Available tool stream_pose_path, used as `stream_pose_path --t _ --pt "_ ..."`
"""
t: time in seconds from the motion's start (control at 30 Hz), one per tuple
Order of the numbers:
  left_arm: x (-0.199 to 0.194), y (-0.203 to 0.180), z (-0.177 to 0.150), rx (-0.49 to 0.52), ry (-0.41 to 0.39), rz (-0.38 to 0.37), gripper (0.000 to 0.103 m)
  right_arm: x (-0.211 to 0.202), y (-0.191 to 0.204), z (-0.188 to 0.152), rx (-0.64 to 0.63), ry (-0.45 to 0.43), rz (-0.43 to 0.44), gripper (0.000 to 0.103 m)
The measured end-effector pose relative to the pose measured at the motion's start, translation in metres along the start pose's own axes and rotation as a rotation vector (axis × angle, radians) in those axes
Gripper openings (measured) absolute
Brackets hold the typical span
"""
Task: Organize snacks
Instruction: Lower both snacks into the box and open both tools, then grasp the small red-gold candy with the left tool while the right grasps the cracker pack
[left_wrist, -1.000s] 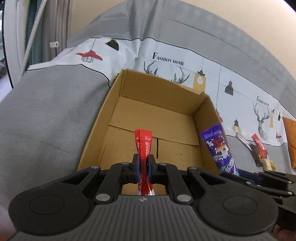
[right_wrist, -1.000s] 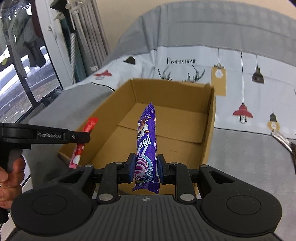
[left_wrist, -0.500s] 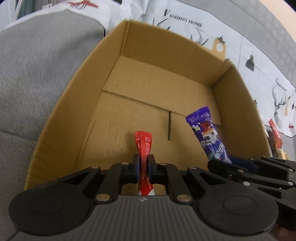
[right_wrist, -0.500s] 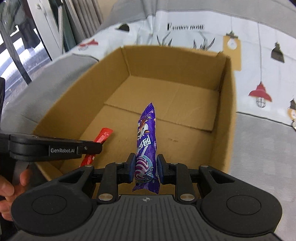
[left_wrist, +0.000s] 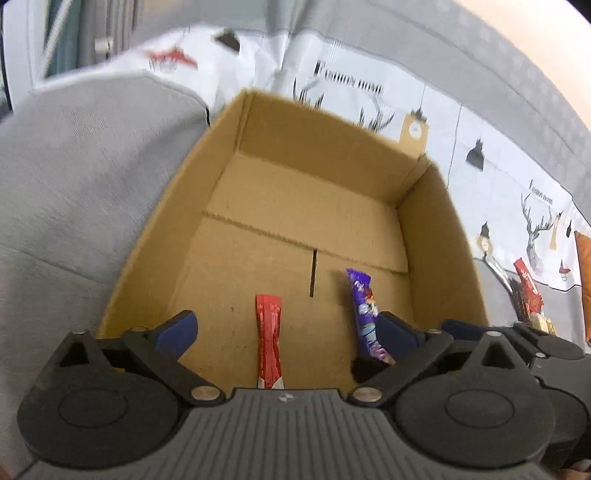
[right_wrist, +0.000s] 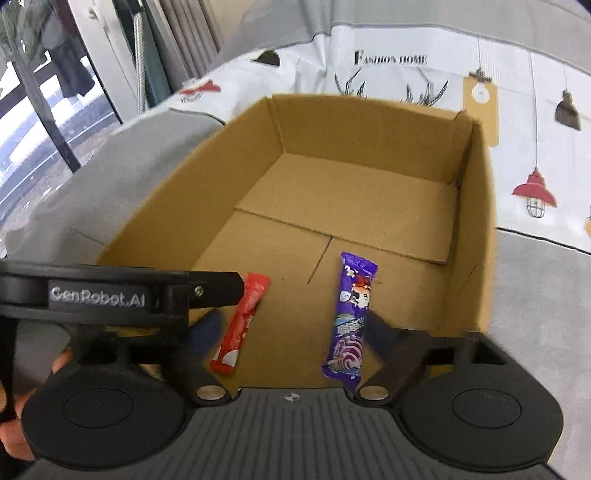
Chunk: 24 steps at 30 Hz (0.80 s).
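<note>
An open cardboard box (left_wrist: 155, 229) (right_wrist: 166, 199) stands on a grey sofa. A red snack stick (left_wrist: 269, 339) (right_wrist: 242, 321) and a purple snack packet (left_wrist: 364, 314) (right_wrist: 351, 317) lie on the box floor near its front wall. My left gripper (left_wrist: 284, 336) is open above the red stick, jaws spread wide. My right gripper (right_wrist: 291, 332) is open above the front of the box, with the purple packet by its right finger. The left gripper's body (right_wrist: 110, 291) shows at the left of the right wrist view.
A white printed cover (right_wrist: 406, 70) drapes the sofa back behind the box. More snacks (left_wrist: 528, 295) lie on the sofa to the right of the box. A window and curtains (right_wrist: 55, 92) are at the far left.
Both grippers have opened and let go of their snacks. The red stick and the purple packet now lie on the box floor. Both grippers have pulled back slightly.
</note>
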<state>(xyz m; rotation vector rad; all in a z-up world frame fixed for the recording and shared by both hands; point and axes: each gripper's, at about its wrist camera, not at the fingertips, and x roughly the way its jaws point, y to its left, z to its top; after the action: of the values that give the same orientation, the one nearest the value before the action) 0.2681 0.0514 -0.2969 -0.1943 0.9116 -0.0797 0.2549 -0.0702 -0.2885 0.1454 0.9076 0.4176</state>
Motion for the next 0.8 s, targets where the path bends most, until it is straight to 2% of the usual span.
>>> stream_pose_path --t 0.1,0.3,0.43,0.57,0.7,0.8 --pt "-0.021 -0.004 -0.001 0.007 -0.021 0.067 0.103 -0.017 0.006 -0.001 -0.007 -0.033 -0.034 0.102" --pt "-0.051 -0.011 -0.011 0.018 0.004 0.039 0.103 -0.045 0.010 -0.011 0.061 -0.016 -0.134 0.102" --pt "-0.073 -0.026 -0.026 0.060 -0.017 0.049 0.103 -0.066 0.003 -0.025 0.093 -0.014 -0.121 0.103" --pt "-0.094 -0.053 -0.037 0.142 -0.042 0.039 0.103 -0.089 -0.003 -0.040 0.113 -0.042 -0.143 0.102" --pt "-0.108 -0.085 -0.047 0.209 -0.075 0.022 0.103 -0.120 -0.025 -0.063 0.198 -0.091 -0.100 0.102" --pt "-0.109 -0.113 -0.054 0.254 -0.070 0.003 0.103 -0.142 -0.042 -0.079 0.220 -0.140 -0.125 0.102"
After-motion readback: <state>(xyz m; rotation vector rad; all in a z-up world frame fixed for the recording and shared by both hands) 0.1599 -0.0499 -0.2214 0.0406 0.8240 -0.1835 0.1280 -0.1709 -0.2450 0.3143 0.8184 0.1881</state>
